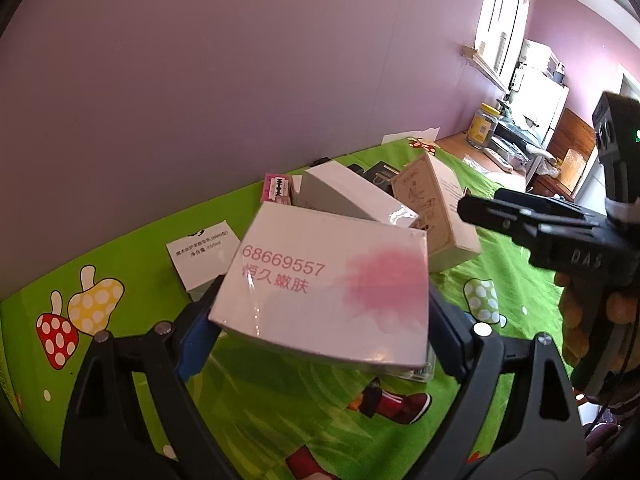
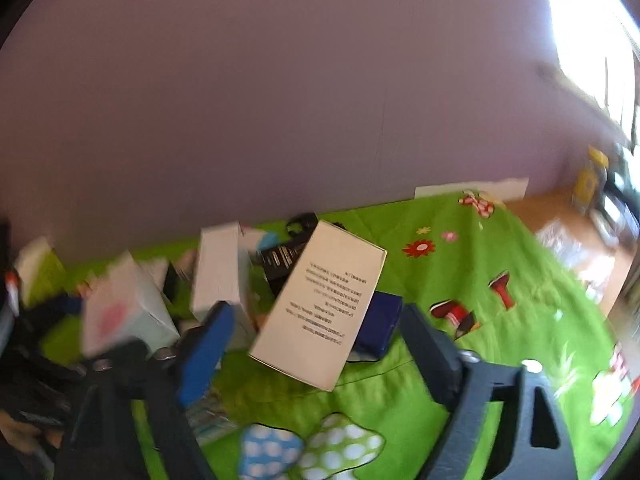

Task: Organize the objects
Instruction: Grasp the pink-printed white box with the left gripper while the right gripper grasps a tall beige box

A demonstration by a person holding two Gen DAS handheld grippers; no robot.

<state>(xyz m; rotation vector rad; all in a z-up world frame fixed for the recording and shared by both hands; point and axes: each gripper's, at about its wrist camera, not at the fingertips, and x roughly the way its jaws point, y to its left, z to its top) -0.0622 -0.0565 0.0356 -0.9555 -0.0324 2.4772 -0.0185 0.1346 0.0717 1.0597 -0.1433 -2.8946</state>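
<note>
Your left gripper (image 1: 320,312) clamps the white box with the pink bloom (image 1: 324,280) by its two side walls and holds it lifted off the green mushroom cloth (image 1: 120,248), clear of the clutter for sorting. Behind that box, the kraft-and-white carton (image 2: 320,308) leans on the pile, and your right gripper (image 2: 316,344) stands wide and empty just in front of it, likely sized for its width.

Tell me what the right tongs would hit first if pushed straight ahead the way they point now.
Most likely the cream box with printed text, which lies tilted between the open right tongs, just ahead of them. The picture is blurred, so depth is uncertain.
</note>
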